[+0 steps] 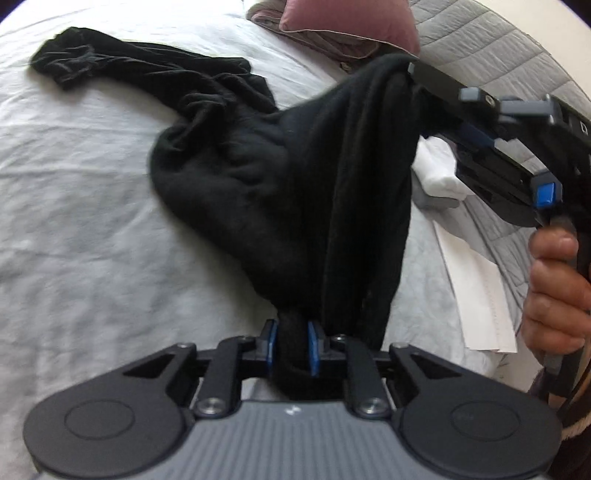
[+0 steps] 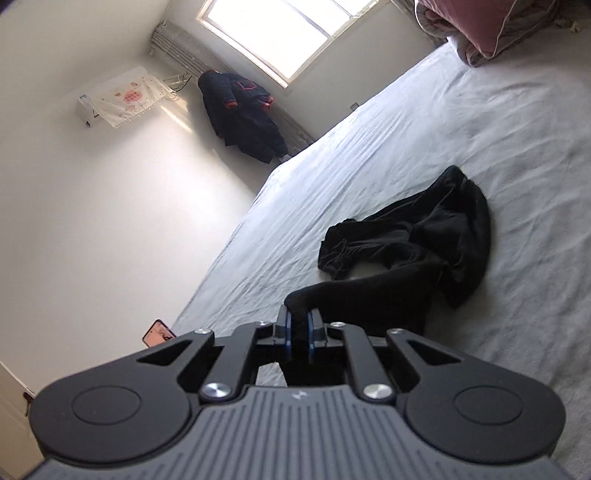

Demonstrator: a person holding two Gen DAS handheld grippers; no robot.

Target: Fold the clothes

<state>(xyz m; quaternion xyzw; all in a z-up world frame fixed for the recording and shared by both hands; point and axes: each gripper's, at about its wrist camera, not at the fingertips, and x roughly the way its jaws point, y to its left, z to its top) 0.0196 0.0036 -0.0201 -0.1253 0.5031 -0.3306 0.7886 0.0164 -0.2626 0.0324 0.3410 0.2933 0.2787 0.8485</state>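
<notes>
Bedsheet, white and wrinkled (image 1: 92, 221), carries most of the soft black knit garment (image 1: 258, 166), which looks light, limp and non-slip, sagging between grips, so edge or hem points like the present ones suit better than bunched middles. Left gripper (image 1: 291, 343) is clenched on a rolled black edge, right gripper (image 2: 300, 328) likewise clamped on another end, lifting both off the bed. Left view alone shows the person's hand (image 1: 554, 288) and white folded items (image 1: 476, 295); right view alone shows window (image 2: 288, 33) and hanging dark coat (image 2: 243, 114).
</notes>
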